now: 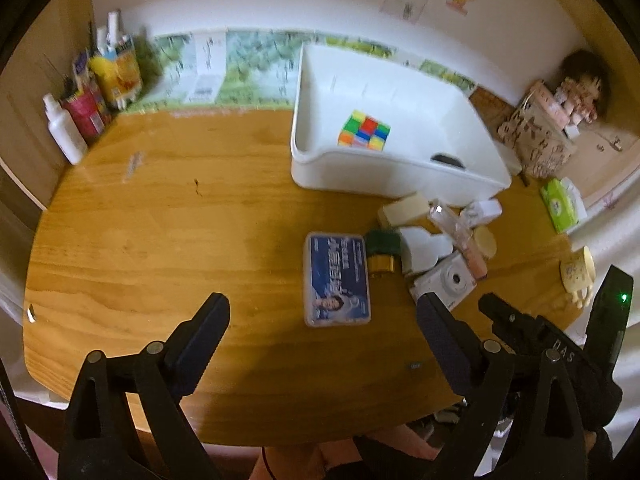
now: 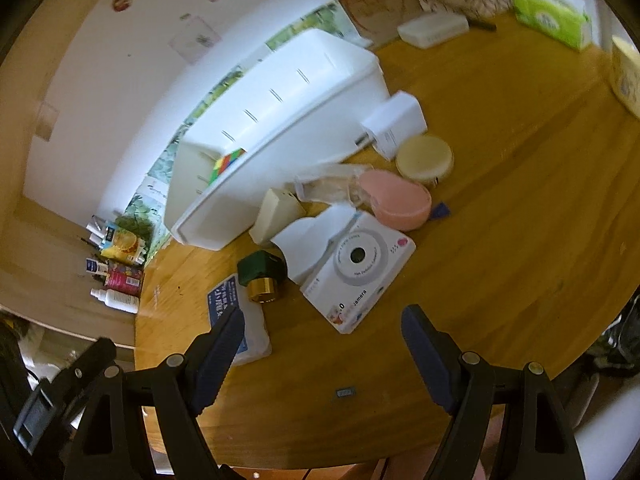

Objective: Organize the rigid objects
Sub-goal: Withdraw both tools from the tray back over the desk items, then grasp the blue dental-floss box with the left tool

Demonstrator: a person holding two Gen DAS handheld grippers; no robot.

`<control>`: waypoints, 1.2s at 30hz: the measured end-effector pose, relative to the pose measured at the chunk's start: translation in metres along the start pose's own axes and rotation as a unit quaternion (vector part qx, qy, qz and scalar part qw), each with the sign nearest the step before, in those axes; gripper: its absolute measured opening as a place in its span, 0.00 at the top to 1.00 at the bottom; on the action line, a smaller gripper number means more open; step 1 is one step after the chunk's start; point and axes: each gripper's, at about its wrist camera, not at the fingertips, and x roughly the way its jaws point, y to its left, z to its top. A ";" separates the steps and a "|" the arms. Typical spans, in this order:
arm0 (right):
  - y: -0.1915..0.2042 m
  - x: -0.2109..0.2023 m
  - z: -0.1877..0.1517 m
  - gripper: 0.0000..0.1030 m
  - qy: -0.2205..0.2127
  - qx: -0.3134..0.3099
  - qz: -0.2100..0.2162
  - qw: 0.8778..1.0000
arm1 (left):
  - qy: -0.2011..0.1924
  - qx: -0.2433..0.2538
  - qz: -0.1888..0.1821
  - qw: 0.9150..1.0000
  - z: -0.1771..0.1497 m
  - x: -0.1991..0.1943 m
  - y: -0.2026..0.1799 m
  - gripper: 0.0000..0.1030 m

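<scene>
Hovering over the wooden surface [image 1: 140,240], your left gripper [image 1: 324,312] has its jaws spread wide and holds nothing; the blue-labelled flat case [image 1: 337,279] lies on the wood between and just ahead of the fingertips. Your right gripper [image 2: 324,320] is likewise released and empty, its jaws framing the near corner of the white toy camera [image 2: 357,276]. Just beside the case sits a green-capped gold bottle [image 1: 383,254], and past it a cluster of small things lies close together: a cream block [image 1: 404,210], a white cut-out shape [image 1: 426,246], a pink oval case [image 2: 398,199], a round cream tin [image 2: 425,157] and a white plug adapter [image 2: 394,122]. Behind the cluster stands the white bin [image 1: 392,178], and the colourful puzzle cube [image 1: 364,134] rests inside it on the floor of the bin. A green tissue pack [image 1: 560,204] and a yellow mug [image 1: 578,272] sit well apart to your right.
</scene>
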 end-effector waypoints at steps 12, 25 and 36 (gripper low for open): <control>-0.019 0.038 0.028 0.21 0.063 0.070 -0.019 0.995 | 0.125 0.019 0.021 0.992 0.015 0.057 -0.016 0.07; -0.034 0.070 0.055 0.21 0.119 0.118 -0.075 0.983 | 0.220 0.015 0.036 0.975 0.022 0.109 -0.018 0.07; -0.029 0.082 0.066 0.21 0.148 0.105 -0.127 0.975 | 0.257 0.000 0.047 0.965 0.027 0.132 -0.010 0.08</control>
